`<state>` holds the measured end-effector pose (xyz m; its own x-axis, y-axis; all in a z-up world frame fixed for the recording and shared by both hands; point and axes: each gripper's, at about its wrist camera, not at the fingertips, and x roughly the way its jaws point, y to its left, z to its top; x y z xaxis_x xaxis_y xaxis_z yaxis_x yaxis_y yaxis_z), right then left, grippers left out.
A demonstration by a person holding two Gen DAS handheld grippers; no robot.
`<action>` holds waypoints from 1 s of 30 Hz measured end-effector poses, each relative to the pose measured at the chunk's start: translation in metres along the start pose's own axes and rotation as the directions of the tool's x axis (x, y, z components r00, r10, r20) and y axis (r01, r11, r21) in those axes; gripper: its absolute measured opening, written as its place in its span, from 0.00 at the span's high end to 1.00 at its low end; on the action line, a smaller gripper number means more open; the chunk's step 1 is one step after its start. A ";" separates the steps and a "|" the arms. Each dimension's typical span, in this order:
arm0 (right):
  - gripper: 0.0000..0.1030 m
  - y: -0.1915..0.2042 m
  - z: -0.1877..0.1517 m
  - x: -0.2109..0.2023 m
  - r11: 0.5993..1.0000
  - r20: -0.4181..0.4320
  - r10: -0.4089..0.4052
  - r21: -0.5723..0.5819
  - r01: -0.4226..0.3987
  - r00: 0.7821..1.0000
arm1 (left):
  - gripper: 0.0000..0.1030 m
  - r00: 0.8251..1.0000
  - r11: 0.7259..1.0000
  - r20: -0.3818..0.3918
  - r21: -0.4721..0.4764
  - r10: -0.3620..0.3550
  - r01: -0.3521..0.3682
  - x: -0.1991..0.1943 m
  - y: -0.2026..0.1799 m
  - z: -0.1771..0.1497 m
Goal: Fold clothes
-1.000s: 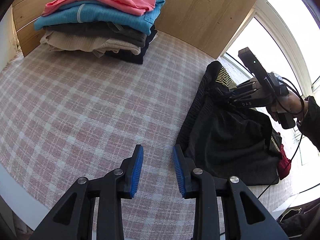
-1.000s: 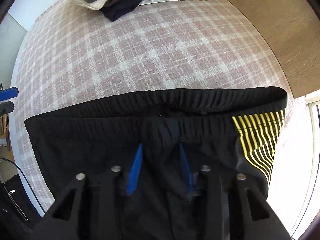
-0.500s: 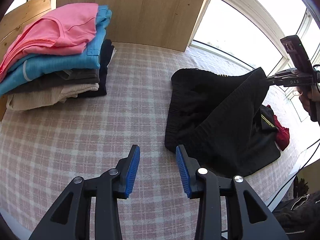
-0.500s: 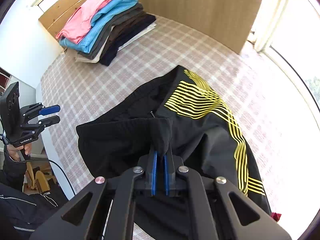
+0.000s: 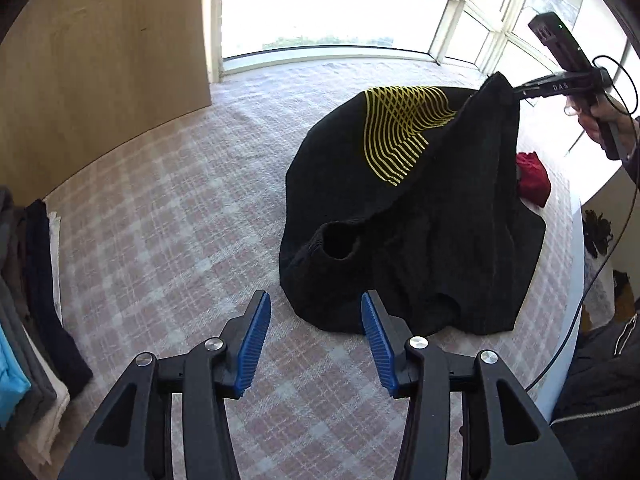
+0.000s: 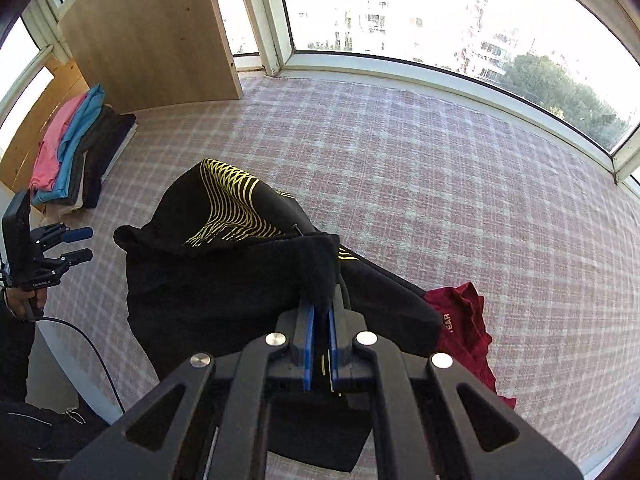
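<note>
Pinching the black shorts (image 6: pixel 224 292) at their waistband, your right gripper (image 6: pixel 319 320) lifts them off the checked surface (image 6: pixel 440 184) near its front edge; your left gripper (image 5: pixel 316 340) is opening, empty.

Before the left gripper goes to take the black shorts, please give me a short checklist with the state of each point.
1. Right gripper pinches the black shorts: ok.
2. Left gripper has nothing between its blue pads, jaws opening: ok.
3. Waistband opening faces the left gripper, in plain sight: ok.
4. Shorts spread flat on the checked cloth: not ok, bunched and partly lifted.
5. Red garment apart from the shorts: not ok, it lies partly under them.
6. Folded stack out of the way: ok.
</note>
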<state>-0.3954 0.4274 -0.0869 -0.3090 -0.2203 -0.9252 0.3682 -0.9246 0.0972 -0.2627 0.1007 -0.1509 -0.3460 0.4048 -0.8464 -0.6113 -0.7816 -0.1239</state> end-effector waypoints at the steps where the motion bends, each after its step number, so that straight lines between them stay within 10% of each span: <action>1: 0.94 -0.004 0.000 0.002 1.000 -0.004 0.003 0.012 -0.003 1.000 | 0.56 1.000 0.997 -0.011 0.075 -0.005 0.006 0.004 -0.006 0.005; 8: 0.94 -0.022 -0.002 0.020 0.999 -0.045 0.006 0.046 -0.004 0.999 | 0.57 0.996 0.942 -0.082 0.331 -0.032 0.058 0.049 -0.019 0.039; 10: 0.94 -0.024 -0.003 0.025 0.999 -0.051 0.007 0.052 -0.004 0.999 | 0.94 0.992 0.938 -0.114 0.334 -0.056 0.091 0.063 -0.019 0.043; 13: 0.94 -0.027 -0.004 0.028 0.998 -0.041 0.003 0.068 0.000 0.999 | 0.93 0.989 0.961 -0.122 0.252 -0.083 0.112 0.070 -0.009 0.047; 19: 0.94 -0.021 -0.009 -0.009 0.997 0.065 0.012 0.071 -0.017 0.998 | 0.93 0.988 0.993 0.149 0.120 -0.032 0.014 -0.030 0.002 0.073; 24: 0.95 0.006 0.005 -0.106 1.000 0.258 -0.009 0.012 0.006 0.966 | 0.93 0.933 0.992 0.356 0.097 0.045 -0.085 -0.161 -0.012 0.116; 30: 0.95 0.042 0.014 -0.251 0.996 0.514 -0.026 -0.055 0.063 0.857 | 0.93 0.788 0.929 0.581 0.144 0.201 -0.342 -0.320 -0.072 0.146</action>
<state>-0.3147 0.4393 0.1543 -0.7253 -0.3247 -0.6071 0.3957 -0.9182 0.0183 -0.2119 0.0966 0.2039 -0.8093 0.4382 -0.3911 -0.5515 -0.7962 0.2490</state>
